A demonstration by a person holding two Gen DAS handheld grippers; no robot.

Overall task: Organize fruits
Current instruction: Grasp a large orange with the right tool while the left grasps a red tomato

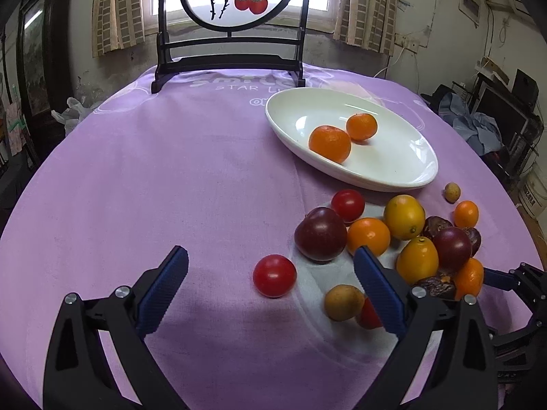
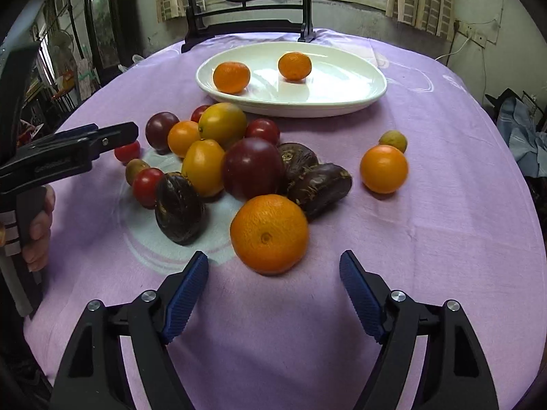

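A white oval plate (image 1: pixel 393 157) (image 2: pixel 342 78) at the back of the purple table holds two mandarins (image 1: pixel 330 143) (image 2: pixel 231 77). In front of it lies a pile of fruit: dark plums (image 1: pixel 320 234) (image 2: pixel 253 167), yellow-orange kumquats (image 1: pixel 404 217), cherry tomatoes, brown dates (image 2: pixel 179 208) and a longan (image 1: pixel 343 302). My left gripper (image 1: pixel 270 253) is open, and a lone red cherry tomato (image 1: pixel 274 275) lies on the cloth between its fingers, untouched. My right gripper (image 2: pixel 273 256) is open too, with a large orange (image 2: pixel 270 234) just ahead of its tips, clear of both pads.
A black wooden stand (image 1: pixel 229 65) (image 2: pixel 246 27) with a round persimmon painting stands at the table's far edge. A single orange fruit (image 2: pixel 383 169) and a small longan (image 2: pixel 393 140) lie right of the pile. A hand (image 2: pixel 37 232) holds the left gripper's handle.
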